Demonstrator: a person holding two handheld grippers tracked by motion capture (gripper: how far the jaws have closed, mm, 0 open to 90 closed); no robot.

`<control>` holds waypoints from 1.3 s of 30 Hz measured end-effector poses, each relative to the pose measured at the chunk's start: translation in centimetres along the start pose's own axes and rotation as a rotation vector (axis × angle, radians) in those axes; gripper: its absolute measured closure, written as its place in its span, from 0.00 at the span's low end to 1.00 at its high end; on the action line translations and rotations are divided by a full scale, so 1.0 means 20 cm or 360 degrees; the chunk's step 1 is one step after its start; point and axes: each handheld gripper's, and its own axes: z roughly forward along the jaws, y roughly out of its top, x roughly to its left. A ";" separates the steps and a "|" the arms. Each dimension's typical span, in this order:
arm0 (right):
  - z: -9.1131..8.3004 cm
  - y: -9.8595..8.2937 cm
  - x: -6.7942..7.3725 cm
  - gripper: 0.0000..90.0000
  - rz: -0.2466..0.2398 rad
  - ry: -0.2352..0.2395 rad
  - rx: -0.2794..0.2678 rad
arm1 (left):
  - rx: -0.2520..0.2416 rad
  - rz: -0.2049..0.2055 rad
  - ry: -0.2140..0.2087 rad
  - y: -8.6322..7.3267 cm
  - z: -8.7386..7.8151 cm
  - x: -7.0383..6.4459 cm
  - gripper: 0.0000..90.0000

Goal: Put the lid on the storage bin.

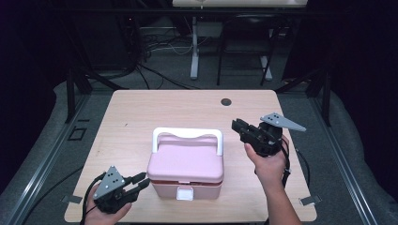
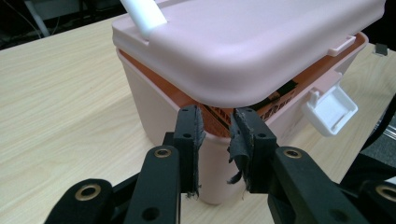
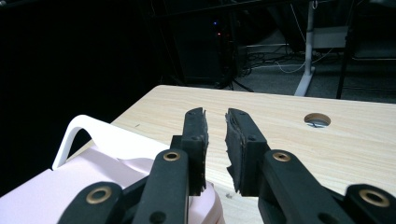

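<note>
Nearest the high camera we find the left gripper (image 1: 141, 183), held low at the near left corner of the pink box (image 1: 185, 161). Its jaws stand a little apart, with a narrow gap between the pads, and grip nothing. In the left gripper view that gripper (image 2: 217, 123) points at the box corner, its tips just under the edge of the pink lid (image 2: 252, 42). We cannot tell whether the tips touch the box.

We note the lid sits slightly raised on the side facing the left gripper, leaving a gap through which orange and dark contents (image 2: 275, 95) show. A white latch (image 2: 329, 109) hangs open on the front wall of the box. The white handle (image 1: 187, 136) lies along the far edge of the lid.

We record the box resting on the wooden table (image 1: 141, 112), toward its near edge and roughly midway across.

To the right of the box and beyond its far right corner, the right gripper (image 1: 237, 127) is held above the table, apart from the box. In the right gripper view its jaws (image 3: 215, 122) are slightly apart and hold nothing, with the handle and lid below and to the left. A round hole (image 1: 226, 101) lies in the table beyond the box.
</note>
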 end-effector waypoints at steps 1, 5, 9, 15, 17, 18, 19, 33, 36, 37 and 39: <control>0.00 0.00 0.00 0.86 -0.0001 0.0000 0.0000 | -0.0002 -0.0008 0.0001 -0.01 0.00 0.00 0.80; 0.00 0.00 0.01 0.86 -0.0012 0.0004 0.0003 | 0.0030 -0.0005 -0.0006 -0.03 0.01 0.00 0.80; 0.00 0.00 0.02 0.86 -0.0018 0.0010 0.0006 | 0.0069 -0.0010 -0.0018 -0.05 0.02 0.00 0.81; 0.00 0.00 0.02 0.86 -0.0018 0.0015 0.0000 | 0.0075 -0.0020 -0.0022 -0.06 0.02 0.00 0.81; 0.00 0.00 0.02 0.86 -0.0019 0.0019 -0.0001 | 0.0055 -0.0028 -0.0027 -0.06 0.01 0.00 0.81; 0.00 0.00 0.02 0.86 -0.0019 0.0020 -0.0001 | 0.0054 -0.0026 -0.0027 -0.06 0.00 0.00 0.81; -0.01 0.00 0.02 0.86 -0.0020 0.0020 -0.0002 | 0.0049 -0.0031 -0.0021 -0.06 0.00 0.00 0.81; 0.00 -0.01 0.02 0.84 -0.0030 0.0014 0.0011 | 0.0012 -0.0095 0.0079 -0.09 -0.01 0.10 0.71; 0.01 -0.01 0.01 0.83 -0.0030 0.0007 0.0020 | 0.0023 -0.0131 0.0109 -0.11 0.00 0.14 0.68; 0.01 -0.01 0.01 0.82 -0.0027 0.0008 0.0022 | 0.0025 -0.0142 0.0121 -0.12 0.01 0.15 0.67; 0.01 -0.01 0.00 0.81 -0.0020 0.0005 0.0029 | 0.0023 -0.0168 0.0139 -0.13 0.01 0.18 0.66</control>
